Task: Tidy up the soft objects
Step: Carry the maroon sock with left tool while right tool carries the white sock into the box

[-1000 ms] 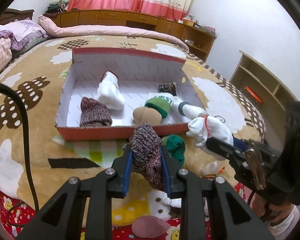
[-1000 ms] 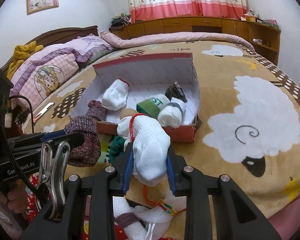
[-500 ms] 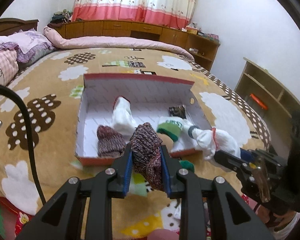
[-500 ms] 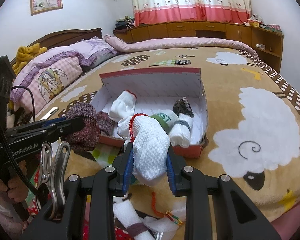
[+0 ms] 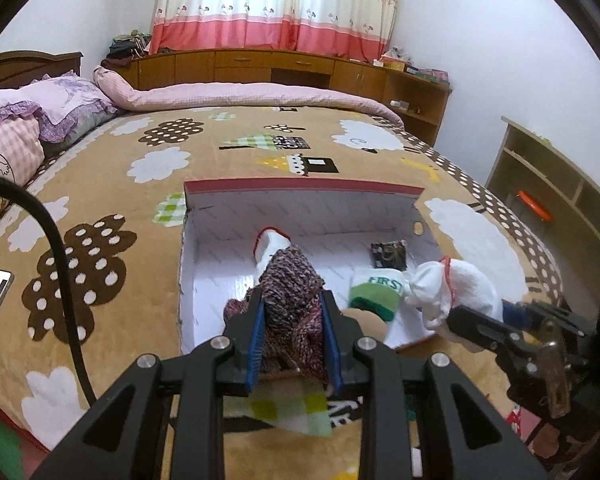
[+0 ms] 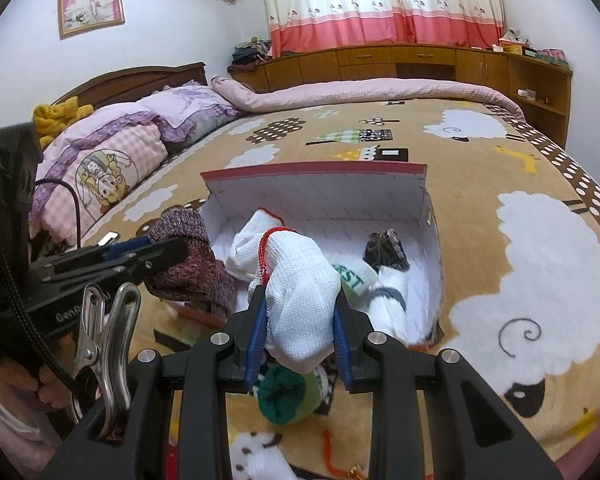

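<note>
Ahead of my fingers and below lies the box; left gripper clamps the maroon sock, right gripper the white one.

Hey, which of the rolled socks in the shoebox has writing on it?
The green-and-white rolled sock, lying toward the red-rimmed white shoebox's right side. It has green lettering on a white band; the white, maroon knit and dark patterned ones show none.
</note>
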The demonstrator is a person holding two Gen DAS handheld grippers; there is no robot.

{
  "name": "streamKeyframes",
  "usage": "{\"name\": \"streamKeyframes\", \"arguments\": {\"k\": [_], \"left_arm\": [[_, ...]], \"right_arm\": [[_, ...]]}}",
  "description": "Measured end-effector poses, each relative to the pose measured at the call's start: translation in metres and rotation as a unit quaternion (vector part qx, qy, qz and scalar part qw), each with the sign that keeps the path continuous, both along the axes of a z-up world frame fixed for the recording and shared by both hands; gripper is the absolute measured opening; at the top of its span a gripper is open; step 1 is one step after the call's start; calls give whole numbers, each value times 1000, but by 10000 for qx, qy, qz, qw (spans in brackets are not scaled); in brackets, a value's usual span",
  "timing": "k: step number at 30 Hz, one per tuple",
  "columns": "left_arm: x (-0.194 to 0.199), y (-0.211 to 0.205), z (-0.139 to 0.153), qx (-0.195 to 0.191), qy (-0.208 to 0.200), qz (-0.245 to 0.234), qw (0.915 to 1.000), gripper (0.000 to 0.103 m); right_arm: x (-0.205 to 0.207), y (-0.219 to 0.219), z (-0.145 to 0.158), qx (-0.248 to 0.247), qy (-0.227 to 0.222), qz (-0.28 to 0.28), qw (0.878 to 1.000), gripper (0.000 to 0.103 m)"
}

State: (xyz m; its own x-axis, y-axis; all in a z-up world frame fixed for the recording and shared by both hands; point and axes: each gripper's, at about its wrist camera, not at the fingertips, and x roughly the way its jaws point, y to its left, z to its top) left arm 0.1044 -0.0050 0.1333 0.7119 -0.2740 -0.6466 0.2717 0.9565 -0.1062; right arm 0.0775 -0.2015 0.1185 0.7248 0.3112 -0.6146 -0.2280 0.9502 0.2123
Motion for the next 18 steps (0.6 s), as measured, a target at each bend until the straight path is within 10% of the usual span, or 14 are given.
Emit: {"name": "streamKeyframes", "arguments": {"k": [18], "left_arm": [[57, 3, -28, 146, 177, 259, 9994, 27]], "right_arm": [[61, 21, -17, -95, 198, -34, 9998, 30]]}}
